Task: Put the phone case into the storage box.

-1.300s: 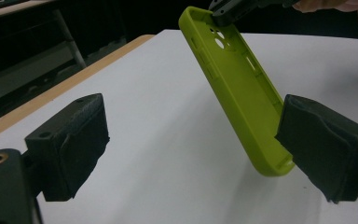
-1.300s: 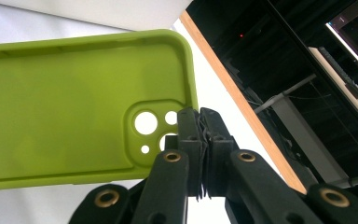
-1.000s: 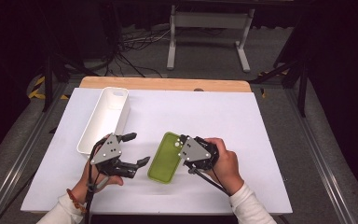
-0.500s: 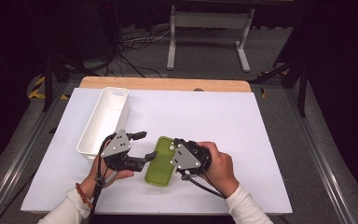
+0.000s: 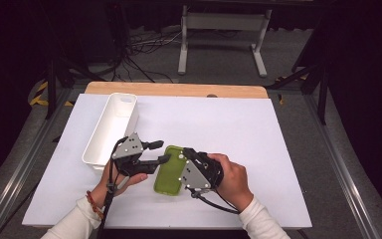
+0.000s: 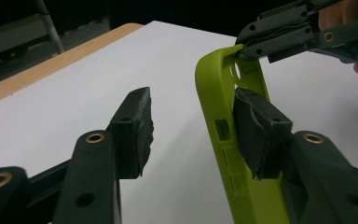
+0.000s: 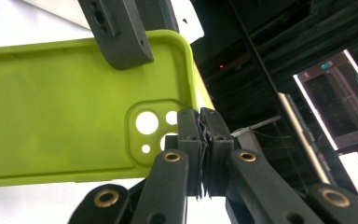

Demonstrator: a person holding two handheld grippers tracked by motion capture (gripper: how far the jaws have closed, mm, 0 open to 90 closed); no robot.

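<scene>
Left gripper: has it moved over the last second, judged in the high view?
Yes. The left gripper has moved rightwards, away from the white bin, and now has the edge of the green case between its open fingers.

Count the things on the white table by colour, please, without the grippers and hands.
Green: 1, the phone case, clamped at its edge by the right gripper
White: 1, the long bin
Total: 2

Left gripper [image 5: 155,152] jaws spread wide — right gripper [image 5: 184,155] jaws clamped together, both hands low, side by side.
</scene>
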